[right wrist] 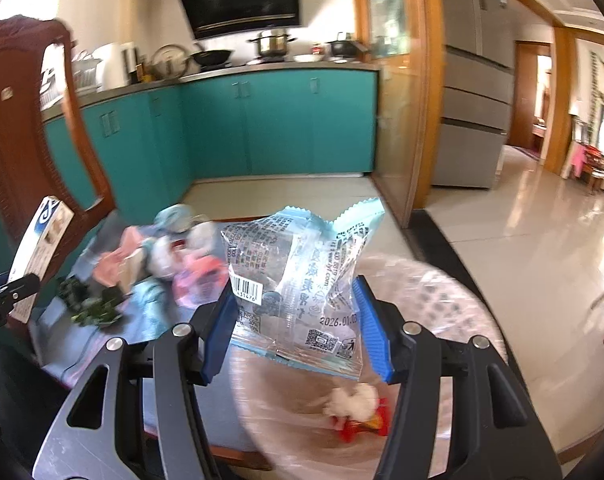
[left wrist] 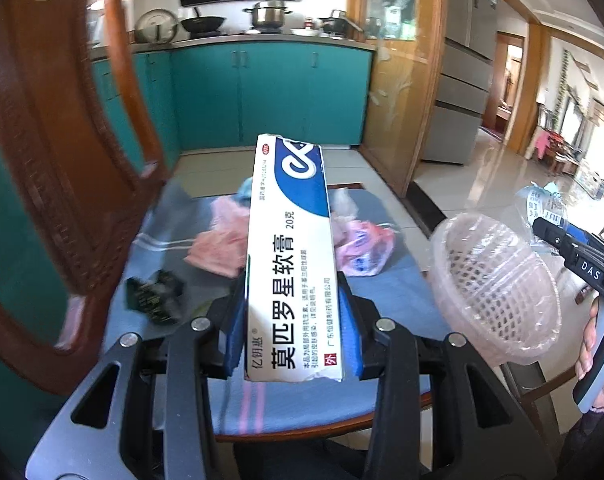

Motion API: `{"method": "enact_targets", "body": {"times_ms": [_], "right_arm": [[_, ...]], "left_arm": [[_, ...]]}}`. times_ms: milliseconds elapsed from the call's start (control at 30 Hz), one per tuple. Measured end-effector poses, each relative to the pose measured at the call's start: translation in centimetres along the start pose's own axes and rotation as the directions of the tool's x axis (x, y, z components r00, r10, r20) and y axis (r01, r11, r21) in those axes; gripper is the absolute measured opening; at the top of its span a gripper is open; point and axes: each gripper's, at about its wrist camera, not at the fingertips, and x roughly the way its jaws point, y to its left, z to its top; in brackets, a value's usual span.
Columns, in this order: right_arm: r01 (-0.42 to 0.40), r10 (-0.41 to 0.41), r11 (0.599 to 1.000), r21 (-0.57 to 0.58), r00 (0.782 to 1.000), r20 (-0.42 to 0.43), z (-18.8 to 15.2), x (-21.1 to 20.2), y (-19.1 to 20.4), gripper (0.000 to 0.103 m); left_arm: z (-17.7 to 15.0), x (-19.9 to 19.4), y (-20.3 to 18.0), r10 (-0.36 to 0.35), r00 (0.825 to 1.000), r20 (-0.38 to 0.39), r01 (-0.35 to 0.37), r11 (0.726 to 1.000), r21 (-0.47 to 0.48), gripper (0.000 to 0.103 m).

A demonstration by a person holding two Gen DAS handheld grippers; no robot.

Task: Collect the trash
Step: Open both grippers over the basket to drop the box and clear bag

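Observation:
My left gripper is shut on a white and blue ointment box, held above the blue cushioned chair seat. The box also shows at the left of the right wrist view. My right gripper is shut on a clear and light blue snack wrapper, held over a pink plastic basket lined with a clear bag. The basket is to the right of the seat, with the right gripper behind it. A white paper wad and a red wrapper lie in the basket.
On the seat lie pink plastic bags, a pink and white bag and a dark green wrapper. A carved wooden chair back rises at the left. Teal kitchen cabinets stand behind; tiled floor stretches to the right.

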Motion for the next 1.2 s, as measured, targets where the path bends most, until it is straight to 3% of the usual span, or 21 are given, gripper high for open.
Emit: {"method": "enact_targets", "body": {"times_ms": [200,400,567,733,833,867,1067,1200], "right_arm": [[0.083,-0.083,0.994,0.07,0.997,0.004,-1.1,-1.0,-4.6,0.057],[0.142,-0.142,0.982,0.123,0.99,-0.007,-2.4,-1.9,-7.7,0.057],[0.163,-0.162,0.975,0.154,0.987,-0.019,-3.4,-2.3,-9.4,0.057],[0.159,-0.155,0.973,0.165,0.987,-0.036,-4.0,-1.7,-9.7,0.057],[0.146,-0.14,0.976,0.164,0.989,-0.045,-4.0,-1.0,-9.4,0.057],[0.141,-0.136,0.977,0.161,0.99,-0.047,-4.1,-0.9,-9.1,0.057],[0.123,-0.113,0.981,0.149,0.991,-0.073,-3.9,0.4,-8.4,0.058],[0.126,-0.114,0.982,0.14,0.989,-0.09,-3.7,1.1,-7.8,0.078]], "left_arm": [[1.3,2.3,-6.3,-0.128,0.992,-0.012,0.129,0.987,0.096,0.041],[1.3,5.6,-15.0,-0.299,0.948,-0.112,0.316,0.928,0.198,0.041],[0.3,8.0,-20.4,-0.341,0.922,-0.182,0.379,0.889,0.258,0.041],[0.2,10.0,-22.0,-0.336,0.919,-0.207,0.383,0.884,0.267,0.045],[0.5,10.7,-22.5,-0.343,0.919,-0.195,0.386,0.884,0.266,0.071],[0.6,10.7,-22.4,-0.336,0.923,-0.186,0.377,0.889,0.262,0.074],[0.5,10.4,-19.9,-0.299,0.939,-0.171,0.332,0.918,0.216,0.076],[0.9,10.1,-16.3,-0.244,0.958,-0.153,0.266,0.952,0.149,0.078]]}}
